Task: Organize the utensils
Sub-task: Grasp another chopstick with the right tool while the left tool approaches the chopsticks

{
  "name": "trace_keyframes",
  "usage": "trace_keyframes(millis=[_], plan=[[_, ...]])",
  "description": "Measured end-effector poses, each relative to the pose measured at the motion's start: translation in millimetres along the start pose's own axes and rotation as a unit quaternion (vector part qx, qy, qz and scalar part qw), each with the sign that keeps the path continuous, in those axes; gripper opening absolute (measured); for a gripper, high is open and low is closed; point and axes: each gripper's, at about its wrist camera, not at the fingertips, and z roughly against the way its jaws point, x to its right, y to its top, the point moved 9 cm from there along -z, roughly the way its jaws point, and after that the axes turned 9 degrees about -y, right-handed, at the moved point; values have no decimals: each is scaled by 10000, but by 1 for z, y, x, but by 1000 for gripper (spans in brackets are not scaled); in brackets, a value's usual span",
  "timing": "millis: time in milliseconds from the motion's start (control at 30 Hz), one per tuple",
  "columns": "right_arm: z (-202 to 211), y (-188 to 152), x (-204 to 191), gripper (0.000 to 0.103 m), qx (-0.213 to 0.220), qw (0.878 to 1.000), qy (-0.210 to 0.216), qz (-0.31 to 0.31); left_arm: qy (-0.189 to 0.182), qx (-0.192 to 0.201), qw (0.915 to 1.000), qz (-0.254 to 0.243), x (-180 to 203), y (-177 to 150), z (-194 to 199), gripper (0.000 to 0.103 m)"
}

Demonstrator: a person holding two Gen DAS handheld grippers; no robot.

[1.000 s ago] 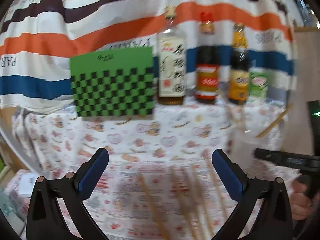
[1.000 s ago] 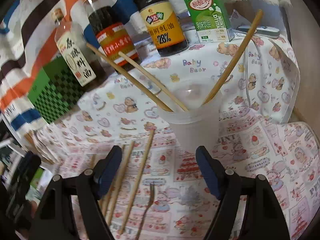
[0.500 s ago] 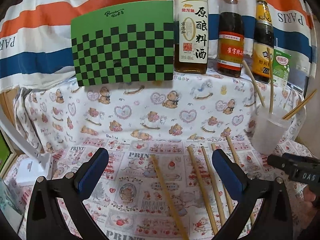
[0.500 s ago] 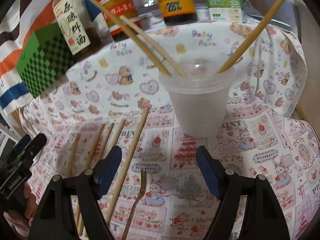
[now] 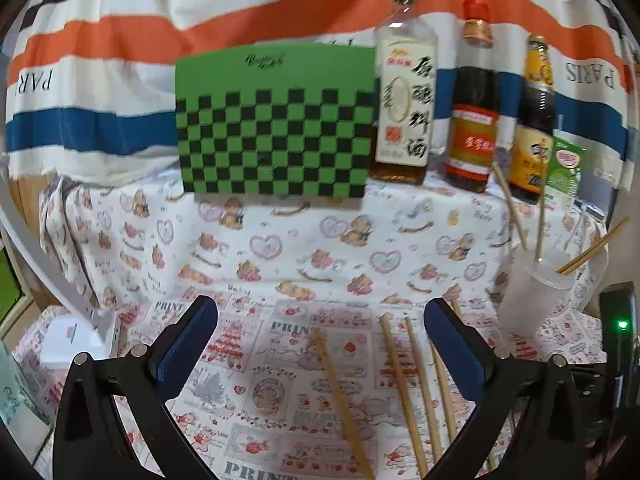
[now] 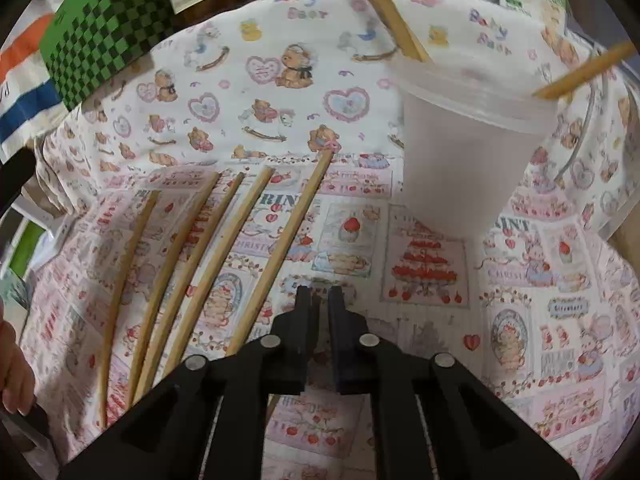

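Observation:
Several wooden chopsticks (image 6: 208,264) lie side by side on the patterned cloth; they also show in the left wrist view (image 5: 404,384). A translucent plastic cup (image 6: 464,156) stands upright at the right and holds three chopsticks (image 6: 580,74); the cup shows in the left wrist view (image 5: 528,300) too. My right gripper (image 6: 318,300) is low over the cloth with its jaws nearly together. A fork lay there earlier; it is hidden, so I cannot tell if it is gripped. My left gripper (image 5: 320,332) is open and empty above the cloth.
A green checkered box (image 5: 276,124), three sauce bottles (image 5: 472,112) and a green carton (image 5: 564,172) stand along the back. A white object (image 5: 76,340) lies at the left. The striped cloth hangs behind.
My right gripper has dropped toward the cloth where the fork lay and its jaws have closed from wide open to nearly together. The left gripper's view has shifted slightly; it stays open.

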Motion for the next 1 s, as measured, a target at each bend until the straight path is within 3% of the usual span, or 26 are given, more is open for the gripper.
trace_keyframes(millis=[167, 233, 300, 400, 500, 567, 667, 900, 1000], plan=[[21, 13, 11, 2, 369, 9982, 284, -369, 43, -329, 9994, 112, -10, -7, -13, 103], [38, 20, 13, 2, 654, 9959, 406, -471, 61, -718, 9974, 25, -10, -15, -23, 102], [62, 29, 17, 2, 1128, 9911, 487, -517, -182, -1091, 9938, -98, 0, -21, -32, 100], [95, 41, 22, 2, 1863, 9807, 310, -498, -140, -1409, 9895, -302, 8, -25, -42, 90], [113, 46, 28, 2, 2269, 9718, 205, -606, -64, -1741, 9844, -237, 8, -33, -61, 71], [118, 49, 31, 2, 2392, 9685, 141, -674, -120, -2022, 9793, -24, 5, -44, -74, 53], [121, 51, 35, 2, 2464, 9667, 72, -681, -269, -2402, 9700, 263, -2, -64, -90, 36], [121, 48, 32, 2, 2480, 9668, 14, -613, -443, -2340, 9684, 745, -16, -74, -102, 30], [122, 48, 32, 2, 2495, 9663, 14, -629, -308, -2349, 9704, 459, -14, -75, -101, 10]])
